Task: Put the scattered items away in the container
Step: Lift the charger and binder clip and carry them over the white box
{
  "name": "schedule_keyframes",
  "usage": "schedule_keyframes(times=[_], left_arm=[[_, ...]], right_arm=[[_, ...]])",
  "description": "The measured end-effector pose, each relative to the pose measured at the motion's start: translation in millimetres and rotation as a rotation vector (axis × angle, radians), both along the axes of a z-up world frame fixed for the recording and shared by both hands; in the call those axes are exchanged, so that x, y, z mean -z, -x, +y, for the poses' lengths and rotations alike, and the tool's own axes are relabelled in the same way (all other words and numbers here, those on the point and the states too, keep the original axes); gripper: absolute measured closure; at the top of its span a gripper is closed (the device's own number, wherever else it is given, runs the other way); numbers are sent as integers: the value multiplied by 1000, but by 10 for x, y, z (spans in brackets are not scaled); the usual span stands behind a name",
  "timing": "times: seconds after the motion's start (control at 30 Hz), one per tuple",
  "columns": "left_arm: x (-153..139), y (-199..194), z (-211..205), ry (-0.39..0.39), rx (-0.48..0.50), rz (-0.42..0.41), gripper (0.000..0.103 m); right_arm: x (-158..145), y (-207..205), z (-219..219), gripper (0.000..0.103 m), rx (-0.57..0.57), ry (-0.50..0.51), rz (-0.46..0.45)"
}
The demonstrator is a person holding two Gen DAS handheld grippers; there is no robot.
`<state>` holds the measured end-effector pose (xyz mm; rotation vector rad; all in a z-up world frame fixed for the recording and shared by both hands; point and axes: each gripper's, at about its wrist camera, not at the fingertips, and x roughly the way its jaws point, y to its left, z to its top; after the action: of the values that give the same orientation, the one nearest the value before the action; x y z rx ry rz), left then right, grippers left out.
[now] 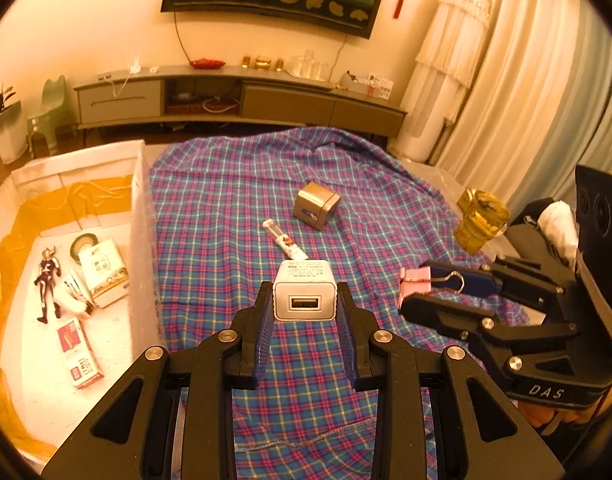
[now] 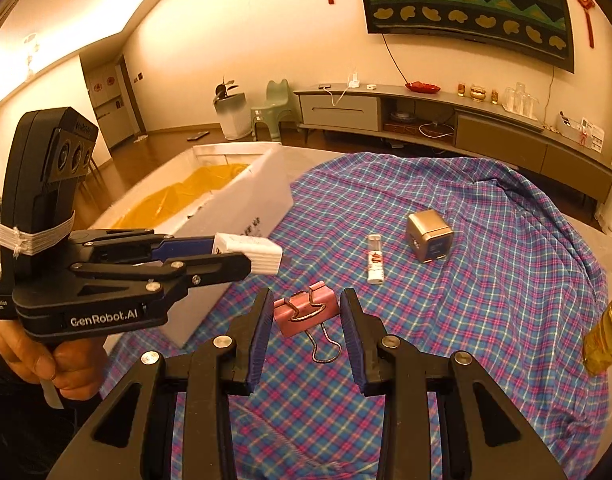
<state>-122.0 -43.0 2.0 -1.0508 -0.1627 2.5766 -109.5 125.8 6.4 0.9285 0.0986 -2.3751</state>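
My left gripper [image 1: 305, 300] is shut on a white USB charger [image 1: 305, 290] and holds it above the plaid cloth, right of the white box [image 1: 140, 200]; it also shows in the right wrist view [image 2: 248, 254]. My right gripper [image 2: 306, 312] is shut on a pink binder clip [image 2: 306, 312], also in the left wrist view [image 1: 415, 286]. A silver cube [image 1: 316, 205], a small white tube [image 1: 284, 240] and a gold jar [image 1: 480, 220] lie on the cloth.
The white box with a yellow liner [image 1: 66, 200] holds a toy figure [image 1: 47, 280], a tape roll [image 1: 82, 245] and small packets [image 1: 104, 272]. The plaid cloth [image 1: 306, 380] covers the table. A TV cabinet [image 1: 242, 96] stands behind.
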Motion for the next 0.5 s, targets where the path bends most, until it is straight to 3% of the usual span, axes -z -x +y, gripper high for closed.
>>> schedule_keyframes(times=[0.5], left_arm=[[-242,-243,-331,-52,-25,57,72]], right_arm=[[-283,-386,-212,67,7,85,34]])
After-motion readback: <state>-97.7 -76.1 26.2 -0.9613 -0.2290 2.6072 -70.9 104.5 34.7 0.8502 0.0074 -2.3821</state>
